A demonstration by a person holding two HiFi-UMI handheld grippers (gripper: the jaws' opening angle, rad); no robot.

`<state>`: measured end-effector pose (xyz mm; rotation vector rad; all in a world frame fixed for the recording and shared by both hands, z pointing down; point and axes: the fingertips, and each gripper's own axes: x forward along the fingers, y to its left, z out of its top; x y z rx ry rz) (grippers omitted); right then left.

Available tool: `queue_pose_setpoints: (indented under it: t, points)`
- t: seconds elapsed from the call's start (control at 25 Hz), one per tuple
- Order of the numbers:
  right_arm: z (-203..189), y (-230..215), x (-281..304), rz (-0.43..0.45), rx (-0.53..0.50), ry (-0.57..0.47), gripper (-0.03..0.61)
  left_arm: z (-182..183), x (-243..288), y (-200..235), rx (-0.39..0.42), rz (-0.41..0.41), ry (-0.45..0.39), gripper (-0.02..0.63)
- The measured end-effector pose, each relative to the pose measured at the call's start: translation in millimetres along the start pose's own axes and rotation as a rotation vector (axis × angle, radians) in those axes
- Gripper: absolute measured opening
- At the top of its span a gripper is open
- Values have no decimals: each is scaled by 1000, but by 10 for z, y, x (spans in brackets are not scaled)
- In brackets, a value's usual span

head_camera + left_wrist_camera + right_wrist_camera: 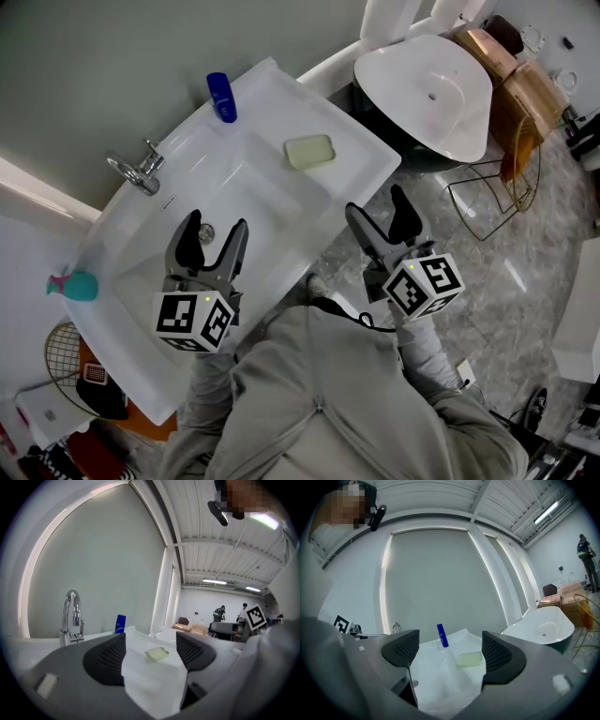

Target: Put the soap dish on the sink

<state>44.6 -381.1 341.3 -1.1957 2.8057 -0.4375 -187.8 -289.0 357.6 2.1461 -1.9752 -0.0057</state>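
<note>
The pale green soap dish (pixel 309 151) lies flat on the right ledge of the white sink (pixel 366 178), near its far corner. It also shows in the left gripper view as the soap dish (pixel 157 654) and in the right gripper view as the soap dish (pixel 469 659). My left gripper (pixel 212 237) hovers open over the basin near the drain, holding nothing. My right gripper (pixel 385 214) hangs open just off the sink's right front edge, short of the dish, also holding nothing.
A blue bottle (pixel 221 97) stands at the sink's back edge, a chrome tap (pixel 136 171) to its left. A teal dispenser (pixel 75 285) sits on the left ledge. A white bathtub (pixel 431 94) and a wire rack (pixel 497 192) stand to the right.
</note>
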Motion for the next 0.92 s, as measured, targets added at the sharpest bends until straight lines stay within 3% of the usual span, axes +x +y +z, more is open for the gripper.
queue_pose_setpoints:
  t: [0.92]
  points:
    - [-24,88,-1,15,-5,5,414,-2,-116,49,4,22,-9,365]
